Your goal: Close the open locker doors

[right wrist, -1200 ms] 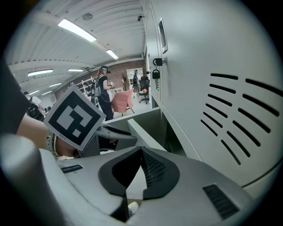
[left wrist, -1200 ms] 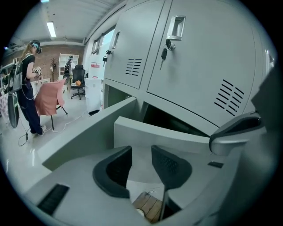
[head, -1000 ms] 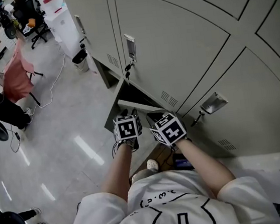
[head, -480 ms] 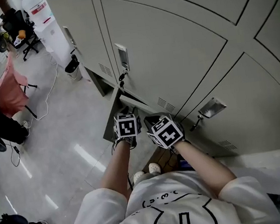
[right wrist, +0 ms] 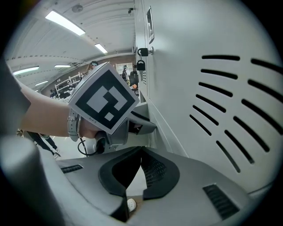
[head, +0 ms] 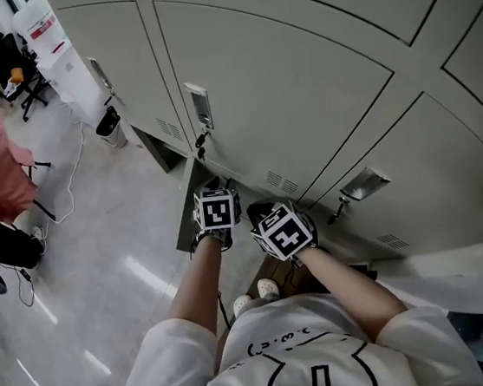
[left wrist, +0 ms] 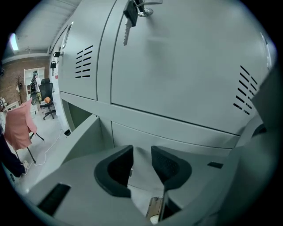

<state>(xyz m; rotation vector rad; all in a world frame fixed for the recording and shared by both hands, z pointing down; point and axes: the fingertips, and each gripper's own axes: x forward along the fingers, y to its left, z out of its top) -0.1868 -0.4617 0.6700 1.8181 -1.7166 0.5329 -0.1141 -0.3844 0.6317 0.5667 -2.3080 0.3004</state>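
A bank of grey lockers [head: 316, 91] fills the head view. A bottom-row door [head: 185, 216] stands ajar just left of my hands, with a dark gap behind it. My left gripper [head: 218, 188] points at this low door. In the left gripper view its jaws [left wrist: 141, 165] stand apart with only a grey panel [left wrist: 177, 139] behind the gap; they have just been closing a little, with nothing pressed between the pads. My right gripper [head: 262, 211] hangs beside it, shut and holding nothing [right wrist: 140, 161]. A key [left wrist: 128, 20] hangs from the lock above.
A second low locker [head: 155, 144] further left stands open too. A latch handle [head: 363, 183] juts from the door on the right. On the floor are a waste bin [head: 111, 125], a pink-draped chair [head: 4, 164] and cables. My shoes [head: 260, 290] stand close to the lockers.
Both grippers have shifted toward the lockers. The ajar door's top edge, swung well out a second ago, now lies closer in and is mostly hidden behind my grippers. The right gripper stays shut.
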